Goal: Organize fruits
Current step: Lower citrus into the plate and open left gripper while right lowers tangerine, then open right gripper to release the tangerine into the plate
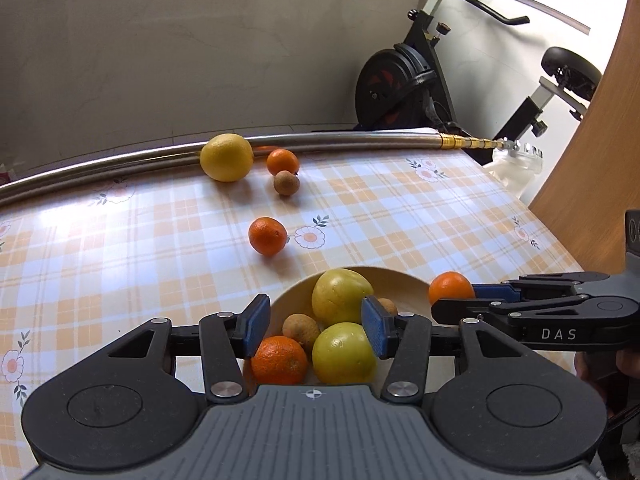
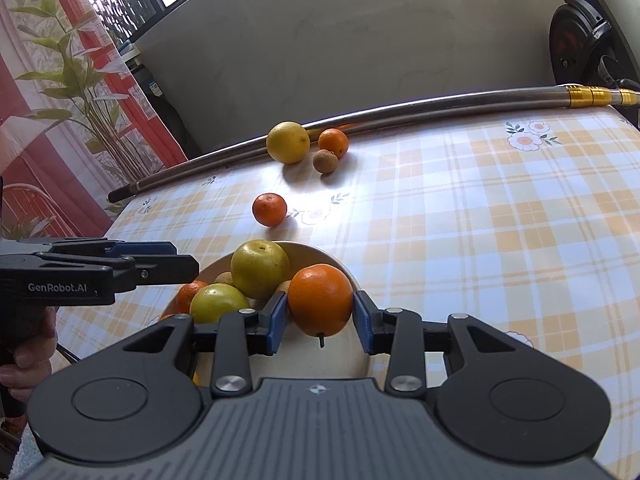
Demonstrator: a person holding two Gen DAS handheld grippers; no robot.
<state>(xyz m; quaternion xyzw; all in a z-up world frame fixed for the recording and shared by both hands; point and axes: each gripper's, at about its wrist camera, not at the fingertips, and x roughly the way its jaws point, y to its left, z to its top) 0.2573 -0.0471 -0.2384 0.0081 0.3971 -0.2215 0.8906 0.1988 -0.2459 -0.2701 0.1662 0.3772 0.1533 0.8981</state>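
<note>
Left wrist view: the left tool (image 1: 316, 330) hangs over the cream bowl (image 1: 404, 280) with its blue pads apart and nothing pinched between them. Under it the bowl holds two yellow-green fruits, one near the back (image 1: 340, 296) and one near the front (image 1: 343, 354), an orange mandarin (image 1: 279, 360) at the front left and a small brown fruit (image 1: 301, 330) between them; a second brown one peeks out behind the right pad. Out on the checked tablecloth (image 1: 140, 240) a loose mandarin (image 1: 267, 236) sits alone mid-table. Farther back, against a metal pole (image 1: 340, 138), are a big yellow citrus (image 1: 226, 157), a small orange (image 1: 283, 162) and a brown fruit (image 1: 286, 183), all bunched close. The right tool (image 1: 456, 298) comes in from the right edge with an orange (image 1: 451, 286) at its tip, just beside the bowl's rim.

Right wrist view: the right tool (image 2: 320, 318) is clamped on that orange (image 2: 320, 300), both pads pressing its sides, a short stem poking out underneath, right above the bowl's (image 2: 320, 254) bare near side. The left tool (image 2: 176, 258) reaches in from the left over the fruit pile, a hand (image 2: 30, 344) wrapped round its grip. The same loose mandarin (image 2: 269, 209) and the far cluster by the pole (image 2: 440, 108) show beyond.
</note>
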